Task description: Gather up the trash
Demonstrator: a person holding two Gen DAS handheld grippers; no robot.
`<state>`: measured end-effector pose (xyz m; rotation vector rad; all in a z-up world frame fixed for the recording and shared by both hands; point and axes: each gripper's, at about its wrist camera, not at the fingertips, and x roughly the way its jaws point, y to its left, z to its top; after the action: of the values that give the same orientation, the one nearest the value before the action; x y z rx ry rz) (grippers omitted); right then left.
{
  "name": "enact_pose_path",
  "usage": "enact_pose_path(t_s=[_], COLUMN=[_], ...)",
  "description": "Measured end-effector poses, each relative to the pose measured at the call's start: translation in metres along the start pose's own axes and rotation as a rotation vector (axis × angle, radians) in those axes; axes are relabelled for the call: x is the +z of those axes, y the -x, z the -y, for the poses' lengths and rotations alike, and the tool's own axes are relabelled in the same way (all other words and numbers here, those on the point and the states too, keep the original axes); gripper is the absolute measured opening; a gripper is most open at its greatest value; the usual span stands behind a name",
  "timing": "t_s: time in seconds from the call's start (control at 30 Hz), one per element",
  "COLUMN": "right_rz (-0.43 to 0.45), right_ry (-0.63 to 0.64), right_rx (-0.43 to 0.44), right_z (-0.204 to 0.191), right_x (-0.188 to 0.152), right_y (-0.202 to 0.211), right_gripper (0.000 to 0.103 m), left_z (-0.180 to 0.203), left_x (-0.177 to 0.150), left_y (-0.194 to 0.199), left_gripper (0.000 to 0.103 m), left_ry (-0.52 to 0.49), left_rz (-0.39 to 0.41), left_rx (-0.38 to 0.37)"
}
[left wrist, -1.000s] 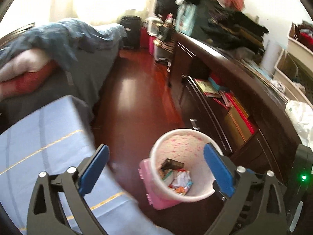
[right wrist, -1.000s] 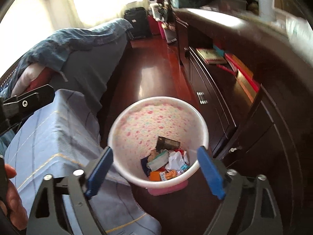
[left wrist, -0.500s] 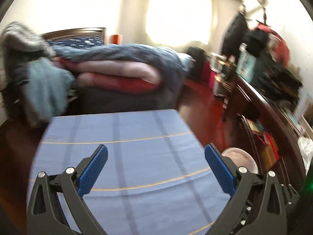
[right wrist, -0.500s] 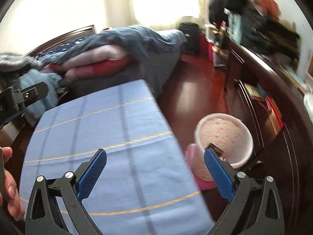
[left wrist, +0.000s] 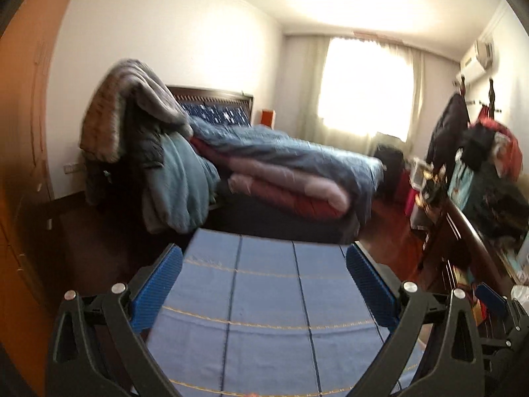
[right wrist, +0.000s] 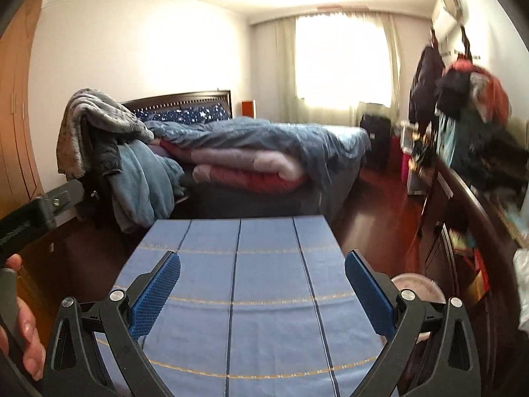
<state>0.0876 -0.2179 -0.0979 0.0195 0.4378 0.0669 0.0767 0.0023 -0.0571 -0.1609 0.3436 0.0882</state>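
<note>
Both tools are up and looking across the bedroom now. The left gripper [left wrist: 264, 284] has its blue ribbed pads spread wide, nothing between them, hanging over the blue cloth-covered table with dark stripes and thin yellow lines [left wrist: 267, 324]. The right gripper [right wrist: 263, 292] stands just as wide apart over the same blue cloth [right wrist: 264, 314]; its jaws have just been opening, and there is nothing between them either.

And the task's thing? The round white wastebasket with pink speckles [right wrist: 417, 287] peeks out on the dark red wooden floor [right wrist: 373, 211] just past the table's right edge, partly hidden behind the right gripper's right finger. Its contents cannot be seen from here.

At the left edge of the right wrist view, a hand [right wrist: 23, 327] grips the dark handle of the other tool. Beyond the table's far edge sits the bed heaped with blue, pink and red quilts [right wrist: 251, 155], with grey and teal blankets draped over its near end [left wrist: 158, 152]. Along the right runs a long dark wooden dresser [right wrist: 476, 231], piled with clothes. A bright curtained window [right wrist: 340, 63] glares at the back.
</note>
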Motion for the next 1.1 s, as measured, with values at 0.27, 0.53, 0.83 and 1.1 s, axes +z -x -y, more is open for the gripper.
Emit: enact_pose_path(t_s=[0.27, 0.53, 0.83, 1.1], right_rz=[0.081, 0.153, 0.194, 0.203], right_ry=[0.045, 0.033, -0.026, -0.049], right_rx=[-0.014, -0.039, -0.059, -0.070], right_z=[-0.027, -0.024, -0.007, 0.006], right_x=[0.020, 0.035, 0.044, 0.044], right_y=[0.034, 0.063, 0.077, 0.081], right_gripper=[0.099, 0.099, 0.099, 0.099], left_z=[-0.012, -0.023, -0.012, -0.005], left_x=[0.016, 0.025, 0.033, 0.034], left_y=[0.047, 0.076, 0.087, 0.083], left_gripper=[0.099, 0.099, 0.100, 0.100], left_ry=[-0.011, 0.007, -0.025, -0.033], left_rz=[0.067, 0.127, 0.166, 0.155], left_rx=[0.008, -0.002, -0.038, -0.051])
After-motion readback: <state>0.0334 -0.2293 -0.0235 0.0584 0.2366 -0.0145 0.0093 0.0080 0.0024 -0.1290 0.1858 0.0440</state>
